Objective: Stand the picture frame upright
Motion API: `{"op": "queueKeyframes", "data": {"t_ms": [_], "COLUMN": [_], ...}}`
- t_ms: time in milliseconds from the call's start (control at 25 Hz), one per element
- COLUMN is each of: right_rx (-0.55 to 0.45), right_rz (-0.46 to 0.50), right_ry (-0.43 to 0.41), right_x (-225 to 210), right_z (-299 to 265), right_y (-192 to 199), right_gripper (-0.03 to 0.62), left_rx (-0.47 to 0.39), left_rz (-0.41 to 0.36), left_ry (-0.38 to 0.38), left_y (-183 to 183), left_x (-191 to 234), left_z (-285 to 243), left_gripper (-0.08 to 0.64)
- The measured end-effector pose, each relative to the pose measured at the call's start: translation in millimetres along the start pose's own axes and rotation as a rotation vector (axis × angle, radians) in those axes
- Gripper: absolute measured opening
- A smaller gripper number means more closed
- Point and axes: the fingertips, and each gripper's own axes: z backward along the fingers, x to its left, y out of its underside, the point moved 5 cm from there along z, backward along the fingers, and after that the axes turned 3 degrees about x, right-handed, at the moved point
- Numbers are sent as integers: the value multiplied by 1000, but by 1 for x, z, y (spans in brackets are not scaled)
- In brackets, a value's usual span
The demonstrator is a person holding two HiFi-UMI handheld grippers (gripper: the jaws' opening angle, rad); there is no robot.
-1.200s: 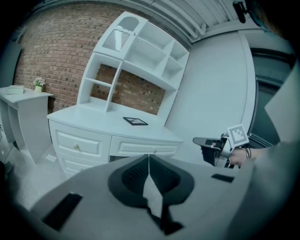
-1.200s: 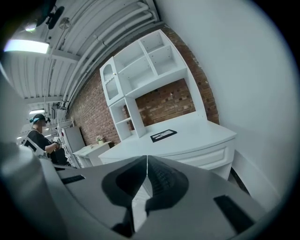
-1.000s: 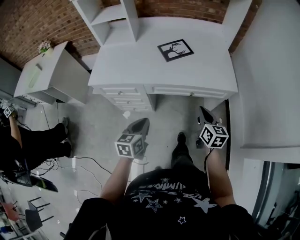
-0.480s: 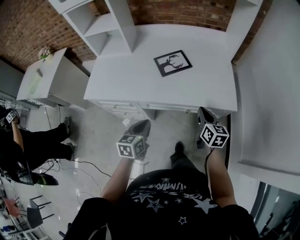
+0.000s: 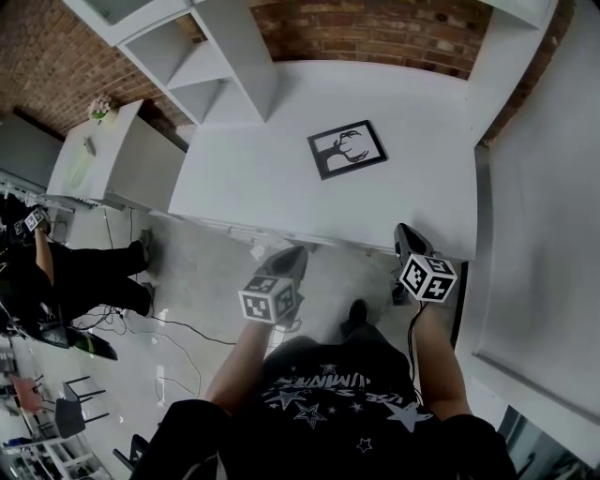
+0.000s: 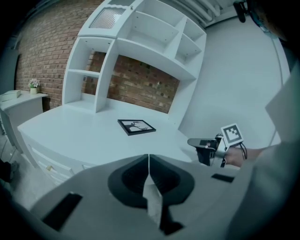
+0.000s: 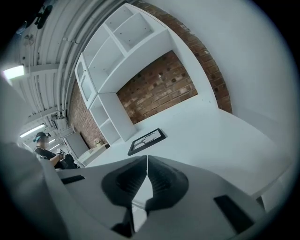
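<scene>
The left hand-held gripper [image 5: 289,255] and right hand-held gripper [image 5: 405,234], both pressed together and empty, have neared the counter's [image 5: 253,183] front edge, while the picture frame [image 5: 347,149] still lies flat mid-counter.

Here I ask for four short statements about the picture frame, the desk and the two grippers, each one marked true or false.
1. The picture frame lies flat on the white desk. True.
2. The left gripper holds the frame. False: its jaws are together and empty, apart from the frame.
3. The right gripper has its jaws wide open. False: they are shut, with nothing between them.
4. A brick wall stands behind the desk. True.
</scene>
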Motion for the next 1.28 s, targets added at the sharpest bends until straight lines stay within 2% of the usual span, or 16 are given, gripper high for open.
{"op": "queueKeyframes", "data": {"t_ms": [400,680,1040,1280], "right_rx": [45,57,42,69], "right_rz": [-3,5,-62,-159], "right_ry": [-35,59,181,237], "right_x": [-1,-3,8,10], "right_z": [-40,-48,-94,-135], "right_y": [-11,-16,-38,-37], "right_gripper": [17,17,17,17], "left_rx": [-32,-34,-11,16], "left_rz": [20,-12,-75,-103], "left_ry": [-64,18,113,148], "left_y": [-25,-45,-95,-113], "left_x": [24,48,96,125], "left_z": [-17,-42,-81,-107], "left_gripper": [18,18,18,18]}}
